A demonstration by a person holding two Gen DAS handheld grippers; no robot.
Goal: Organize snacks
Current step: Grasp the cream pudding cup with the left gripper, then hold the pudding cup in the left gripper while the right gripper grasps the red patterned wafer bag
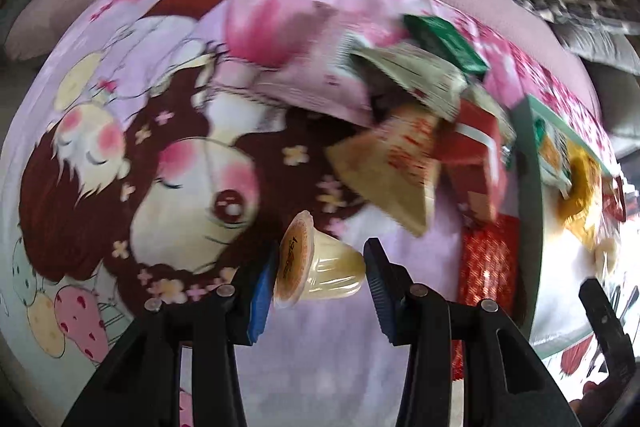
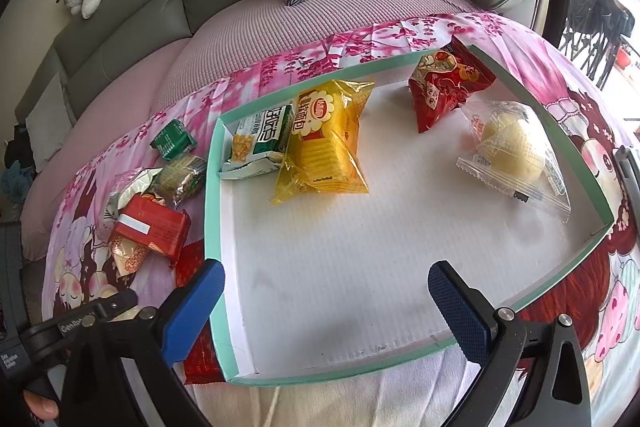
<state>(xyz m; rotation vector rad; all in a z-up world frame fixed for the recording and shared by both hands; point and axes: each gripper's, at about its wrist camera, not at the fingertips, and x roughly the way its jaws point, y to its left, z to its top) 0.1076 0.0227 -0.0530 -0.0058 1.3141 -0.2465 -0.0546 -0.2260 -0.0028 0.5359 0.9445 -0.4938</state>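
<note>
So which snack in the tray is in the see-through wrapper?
The pale round bun by the tray's right wall. The other three in there have coloured wrappers: yellow, red, and green-and-white.

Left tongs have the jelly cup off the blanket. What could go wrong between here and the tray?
1. The small orange-lidded jelly cup lies tilted sideways in the left tongs, pinched lid to base; it may slip out.
2. The mint-green-rimmed white tray stands above the cartoon-print blanket, so a low carry could clip it.
3. The open right tongs hover over the tray, possibly crowding the drop.
</note>
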